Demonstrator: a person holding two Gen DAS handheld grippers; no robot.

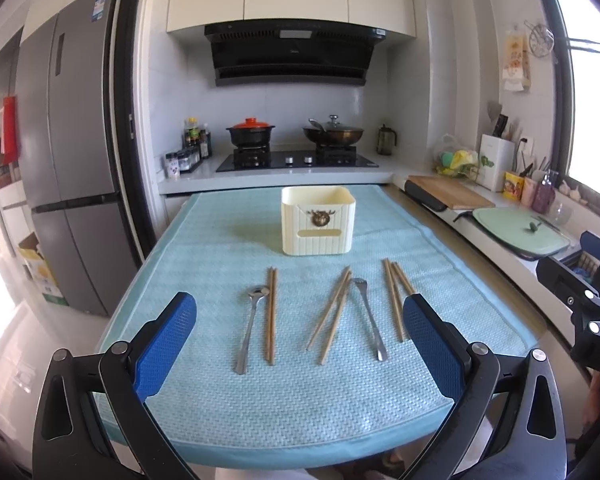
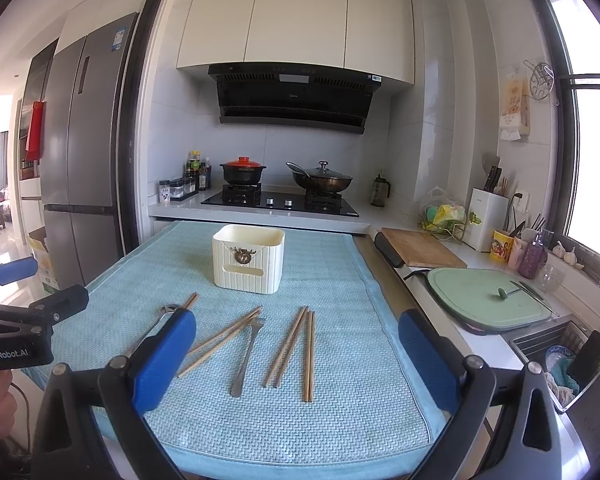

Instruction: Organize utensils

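Observation:
A cream utensil holder (image 1: 318, 219) (image 2: 249, 259) stands upright at the far middle of the light blue mat (image 1: 204, 248) (image 2: 340, 272). In front of it lie a metal spoon (image 1: 252, 326) (image 2: 168, 311), a metal fork (image 1: 369, 316) (image 2: 247, 354) and several wooden chopsticks in three groups: left (image 1: 271, 314), middle (image 1: 334, 312) (image 2: 224, 334) and right (image 1: 394, 298) (image 2: 296, 350). My left gripper (image 1: 300, 344) is open and empty above the mat's near edge. My right gripper (image 2: 296, 360) is open and empty, likewise held back from the utensils.
A stove with a red-lidded pot (image 1: 251, 131) and a wok (image 1: 333, 133) stands behind the table. A wooden board (image 2: 420, 250), a green board (image 2: 488, 300) and a sink basket (image 2: 560, 360) run along the right counter. A fridge (image 1: 72, 168) stands left.

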